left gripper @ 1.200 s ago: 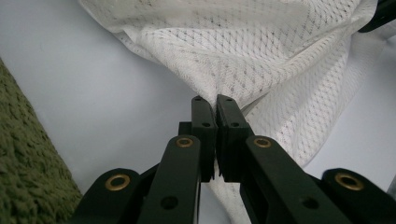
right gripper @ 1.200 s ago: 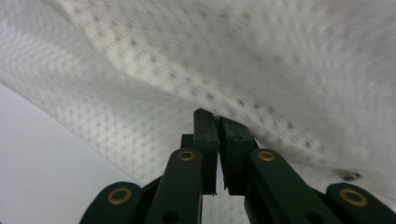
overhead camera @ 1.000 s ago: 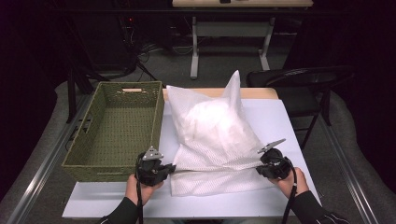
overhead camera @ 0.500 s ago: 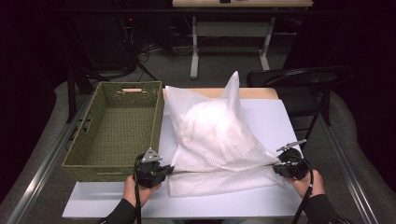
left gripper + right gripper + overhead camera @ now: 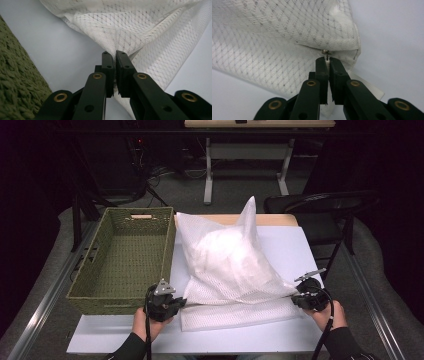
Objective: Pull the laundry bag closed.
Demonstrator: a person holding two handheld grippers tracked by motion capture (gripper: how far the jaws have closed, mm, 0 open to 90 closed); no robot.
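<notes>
The left tongs (image 5: 115, 55) pinch the near left corner of the white mesh bag (image 5: 227, 257) and the right tongs (image 5: 327, 60) pinch its zipper pull (image 5: 326, 52) at the near right corner, so the full bag lies between them on the white tabletop (image 5: 290, 240), with a green basket (image 5: 122, 255) just beside the left tongs.

1. The white mesh laundry bag (image 5: 230, 265) is lying stuffed and bulging, stretched between the left tool (image 5: 167, 304) and the right tool (image 5: 305, 296), its far corner sticking up in a peak.
2. Its near-left corner (image 5: 117, 47) is sitting pinched in the left tool.
3. Its small metal zipper pull (image 5: 326, 53) is sitting at the right tool's tips, clamped there.
</notes>
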